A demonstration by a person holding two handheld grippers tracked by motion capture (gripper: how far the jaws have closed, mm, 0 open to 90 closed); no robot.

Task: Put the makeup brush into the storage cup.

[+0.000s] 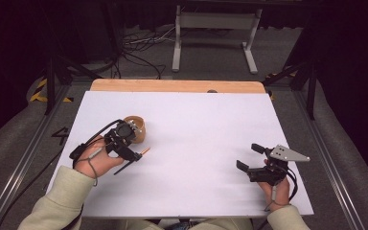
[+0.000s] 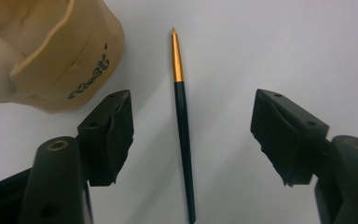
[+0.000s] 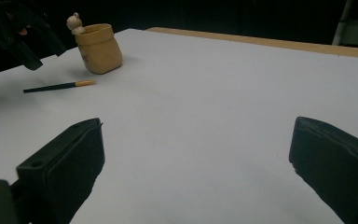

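**Left gripper poised over a slim pen beside the cup**

High view: the left gripper [image 1: 124,143] hangs over the white table [image 1: 196,143], just in front of a tan cup [image 1: 138,125]. The pen [image 1: 133,159] lies beneath it, largely covered by gripper and hand; its gold tip pokes out to the right. The right gripper [image 1: 249,157] sits well apart near the table's right edge, jaws spread and empty.

Left gripper view: the jaws stand wide open, holding nothing, with the pen [image 2: 182,126] flat on the table between them, touching neither. It looks light, stiff and thin, probably smooth enough to roll or slip; the dark barrel near mid-length seems the best place to pinch, across its width. Its lower end is cut off by the frame. The cup [image 2: 60,56] is close at upper left; its printed mark is too blurred to read.

Right gripper view: jaws wide apart over bare table. Far off lie the pen [image 3: 58,86] and cup [image 3: 100,49], which carries a small pale figure on its rim, hard to make out.
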